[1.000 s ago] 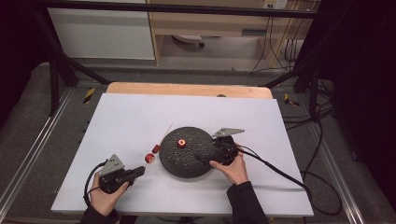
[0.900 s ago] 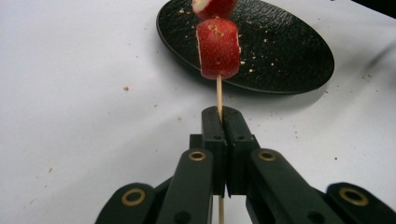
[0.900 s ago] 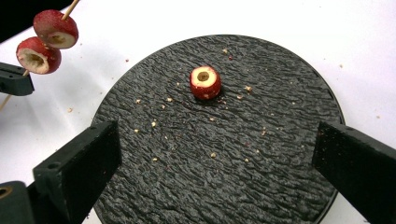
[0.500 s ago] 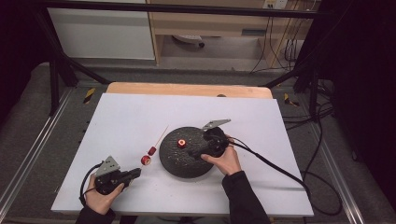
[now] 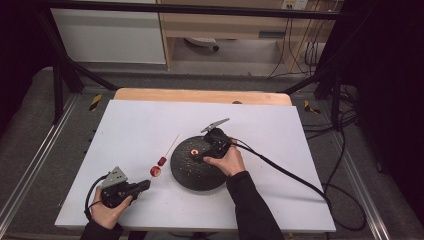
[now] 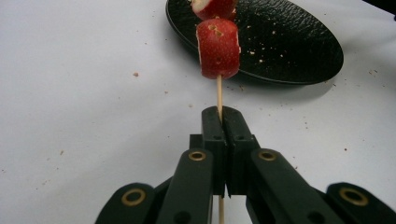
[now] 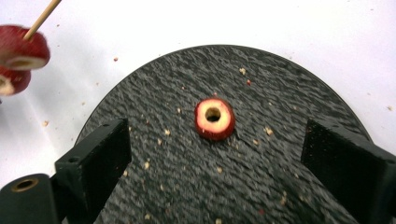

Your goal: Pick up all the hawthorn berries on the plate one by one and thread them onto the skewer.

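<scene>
Since a second ago my right claw (image 5: 199, 153) has slid over the plate (image 5: 187, 175) toward the slice (image 7: 214, 118) at its middle, jaws just closing but still released, nothing between them. My left claw (image 6: 222, 122) is clenched on the skewer (image 6: 218, 93), left of the plate. I judge that closing off-centre could skid or crush the slice.

1. Plate (image 7: 289, 93): black, matt, rough pebbled finish (crumbs cling to it).
2. Skewer (image 6: 218, 91): thin pale wood, smooth.
3. Fruit pieces (image 6: 218, 47): glossy red skin.
4. Table (image 5: 125, 130): smooth matt white top.
</scene>
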A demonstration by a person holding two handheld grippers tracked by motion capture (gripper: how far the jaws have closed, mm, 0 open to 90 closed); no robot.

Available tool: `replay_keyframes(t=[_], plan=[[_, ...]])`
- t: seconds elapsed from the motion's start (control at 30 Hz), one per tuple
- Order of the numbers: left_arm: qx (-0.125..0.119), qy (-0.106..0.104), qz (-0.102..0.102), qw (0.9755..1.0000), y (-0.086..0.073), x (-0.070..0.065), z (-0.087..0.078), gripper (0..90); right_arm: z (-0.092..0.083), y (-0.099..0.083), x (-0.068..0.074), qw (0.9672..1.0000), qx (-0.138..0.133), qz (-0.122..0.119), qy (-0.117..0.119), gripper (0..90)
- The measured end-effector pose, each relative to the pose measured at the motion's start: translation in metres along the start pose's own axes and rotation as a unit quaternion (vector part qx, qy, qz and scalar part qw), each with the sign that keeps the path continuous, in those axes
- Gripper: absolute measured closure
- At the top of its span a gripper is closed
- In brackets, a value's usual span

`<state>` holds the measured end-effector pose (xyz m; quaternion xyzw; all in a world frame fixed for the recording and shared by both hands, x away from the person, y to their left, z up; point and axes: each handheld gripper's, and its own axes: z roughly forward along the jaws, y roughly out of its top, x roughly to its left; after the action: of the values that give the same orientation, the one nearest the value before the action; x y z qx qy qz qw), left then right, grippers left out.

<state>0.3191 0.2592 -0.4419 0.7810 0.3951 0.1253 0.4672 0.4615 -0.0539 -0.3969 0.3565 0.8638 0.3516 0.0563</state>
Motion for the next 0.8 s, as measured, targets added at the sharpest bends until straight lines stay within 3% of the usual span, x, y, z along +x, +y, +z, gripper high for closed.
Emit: replay_keyframes(t=[0.57,0.67,0.8], plan=[[-0.001,-0.001,-0.003,1.0,0.0,0.001,0.0,88.6,0.03,0.02,0.002,0.9972,0.074,-0.009,-0.006,30.9],[0.0,-0.001,-0.001,1.0,0.0,0.0,0.0,88.6,0.034,0.021,0.0,0.997,0.077,0.008,-0.002,38.4],[0.0,-0.002,-0.002,1.0,0.0,0.0,0.0,88.6,0.037,0.021,-0.003,0.9961,0.087,0.013,-0.001,44.0]])
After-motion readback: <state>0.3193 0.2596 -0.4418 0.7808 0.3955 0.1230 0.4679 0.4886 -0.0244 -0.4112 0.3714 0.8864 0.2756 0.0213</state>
